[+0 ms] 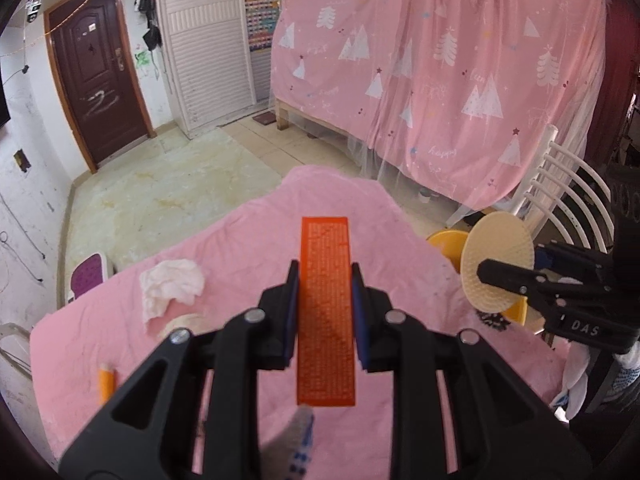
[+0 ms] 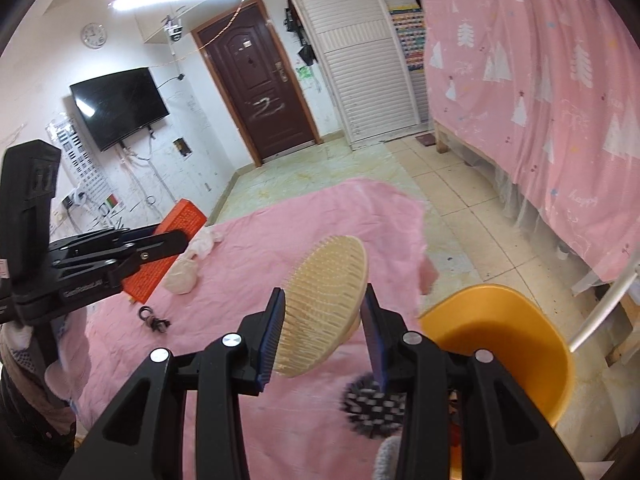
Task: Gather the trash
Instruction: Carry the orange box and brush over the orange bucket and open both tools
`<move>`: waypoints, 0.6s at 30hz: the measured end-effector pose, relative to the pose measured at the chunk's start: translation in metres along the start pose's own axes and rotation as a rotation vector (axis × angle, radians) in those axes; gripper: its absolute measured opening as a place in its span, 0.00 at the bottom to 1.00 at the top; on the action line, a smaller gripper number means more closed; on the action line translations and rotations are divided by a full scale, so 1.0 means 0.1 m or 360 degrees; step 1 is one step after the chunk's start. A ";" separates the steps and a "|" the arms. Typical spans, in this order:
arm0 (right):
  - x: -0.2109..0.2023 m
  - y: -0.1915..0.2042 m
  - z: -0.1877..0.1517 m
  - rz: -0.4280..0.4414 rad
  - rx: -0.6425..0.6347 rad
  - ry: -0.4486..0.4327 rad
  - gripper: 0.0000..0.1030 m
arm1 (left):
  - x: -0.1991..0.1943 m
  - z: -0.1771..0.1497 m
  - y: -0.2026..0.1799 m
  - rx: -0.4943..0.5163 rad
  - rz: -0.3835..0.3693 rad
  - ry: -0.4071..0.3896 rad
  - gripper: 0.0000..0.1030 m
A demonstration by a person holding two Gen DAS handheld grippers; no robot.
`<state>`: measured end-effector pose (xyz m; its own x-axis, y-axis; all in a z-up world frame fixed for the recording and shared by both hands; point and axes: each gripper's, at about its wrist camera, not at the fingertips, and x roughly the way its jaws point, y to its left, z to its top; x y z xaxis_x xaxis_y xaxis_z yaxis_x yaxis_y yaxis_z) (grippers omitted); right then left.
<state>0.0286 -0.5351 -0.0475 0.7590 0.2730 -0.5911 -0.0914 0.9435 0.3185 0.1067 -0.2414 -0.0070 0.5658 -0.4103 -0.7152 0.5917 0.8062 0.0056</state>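
My left gripper (image 1: 326, 280) is shut on a long orange box (image 1: 326, 312) with small print, held above the pink-covered table (image 1: 240, 240). My right gripper (image 2: 322, 304) is shut on a round beige bristle brush (image 2: 324, 300), held over the table's right part. In the left wrist view the brush (image 1: 496, 260) and right gripper show at the right. In the right wrist view the orange box (image 2: 164, 252) and left gripper show at the left. A crumpled white tissue (image 1: 172, 284) lies on the table, with a beige lump (image 2: 182, 276) near it.
An orange chair (image 2: 500, 340) stands right of the table. A small orange tube (image 1: 106, 386), dark hair ties (image 2: 154, 320) and a black-and-white spiky object (image 2: 370, 404) lie on the cloth. A pink-curtained bed (image 2: 560, 100) stands at the right. A white chair back (image 1: 568, 200) is nearby.
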 end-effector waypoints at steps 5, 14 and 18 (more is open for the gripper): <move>-0.15 -0.39 -0.06 -0.0081 0.0065 -0.0020 0.28 | 0.10 0.14 -0.49 0.0061 -0.0104 -0.0003 0.21; -0.31 -1.01 -0.17 -0.0143 0.0194 -0.0053 0.28 | 0.37 0.31 -1.11 0.0144 -0.0191 0.0036 0.21; -0.30 -1.21 -0.21 -0.0152 0.0237 -0.0028 0.28 | 0.49 0.35 -1.35 0.0170 -0.0211 0.0065 0.21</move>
<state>0.0033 -0.6533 -0.0837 0.7709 0.1789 -0.6114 0.0771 0.9265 0.3683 0.0748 -0.3852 -0.0183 0.4564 -0.4906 -0.7423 0.7183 0.6955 -0.0181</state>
